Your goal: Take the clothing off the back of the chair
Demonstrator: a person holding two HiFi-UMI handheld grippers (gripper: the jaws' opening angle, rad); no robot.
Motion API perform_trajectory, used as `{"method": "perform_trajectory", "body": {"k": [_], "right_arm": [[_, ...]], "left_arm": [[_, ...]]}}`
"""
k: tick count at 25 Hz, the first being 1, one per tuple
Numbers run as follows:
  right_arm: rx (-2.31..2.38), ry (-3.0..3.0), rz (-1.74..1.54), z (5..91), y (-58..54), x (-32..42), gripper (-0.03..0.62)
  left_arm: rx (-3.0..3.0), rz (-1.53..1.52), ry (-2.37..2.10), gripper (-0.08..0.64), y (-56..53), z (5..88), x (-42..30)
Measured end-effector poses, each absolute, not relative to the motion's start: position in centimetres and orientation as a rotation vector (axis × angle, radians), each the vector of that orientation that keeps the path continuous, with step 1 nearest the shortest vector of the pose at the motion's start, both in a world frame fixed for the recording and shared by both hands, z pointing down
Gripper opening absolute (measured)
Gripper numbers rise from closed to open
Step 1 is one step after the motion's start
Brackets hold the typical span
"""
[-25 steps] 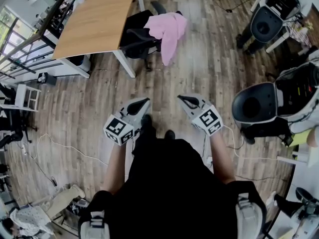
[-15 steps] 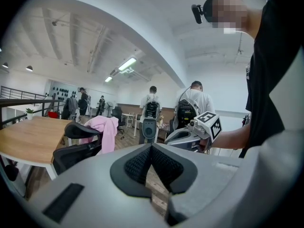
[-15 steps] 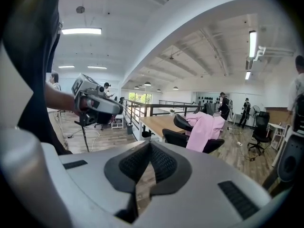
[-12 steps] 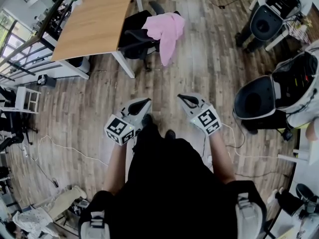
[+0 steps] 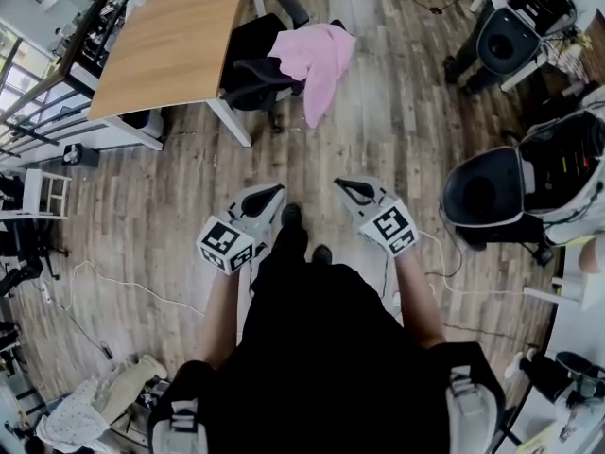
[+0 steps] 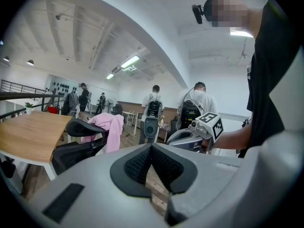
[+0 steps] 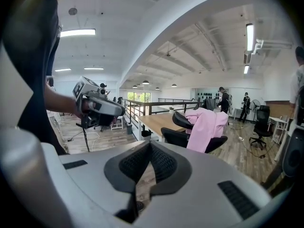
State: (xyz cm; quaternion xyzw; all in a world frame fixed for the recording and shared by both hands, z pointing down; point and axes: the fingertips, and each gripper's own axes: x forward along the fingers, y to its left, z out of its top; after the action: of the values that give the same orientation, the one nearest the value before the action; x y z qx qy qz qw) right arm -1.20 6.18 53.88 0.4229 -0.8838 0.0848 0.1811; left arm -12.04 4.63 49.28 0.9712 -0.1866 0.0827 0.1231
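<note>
Over the backrest of a black office chair, at the near corner of a light wooden desk, hangs the pink garment. It covers the top of the backrest and trails down the side that faces the person, with a long fold reaching toward the wood-plank floor. The chair's seat is tucked partly under the desk edge.

Both claws are well apart from the garment, side by side in front of the person's dark-clothed body, with their tips aimed toward the chair. The left gripper has its jaws pressed together with nothing between them; in its own view the black ribbed pads meet in a seam, with only floor showing below. The right gripper is closed in the same way and holds nothing. The person's black shoes stand on the floor between the two claws.

To the right stands a bulky white-and-black machine, and a second one is farther off. A pale cable snakes across the floor at left. In the left gripper view, several people with backpacks stand beyond the chair.
</note>
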Motion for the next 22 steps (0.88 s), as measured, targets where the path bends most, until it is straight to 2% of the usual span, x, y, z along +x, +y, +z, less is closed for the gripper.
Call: {"method": "perform_trajectory", "body": {"k": [22], "right_arm": [[1.316, -2.373, 0.288, 55.7, -6.8, 0.6, -0.002]], "left_arm": [[2.895, 0.258, -0.324, 0.002, -10.9, 49.5, -9.1]]}}
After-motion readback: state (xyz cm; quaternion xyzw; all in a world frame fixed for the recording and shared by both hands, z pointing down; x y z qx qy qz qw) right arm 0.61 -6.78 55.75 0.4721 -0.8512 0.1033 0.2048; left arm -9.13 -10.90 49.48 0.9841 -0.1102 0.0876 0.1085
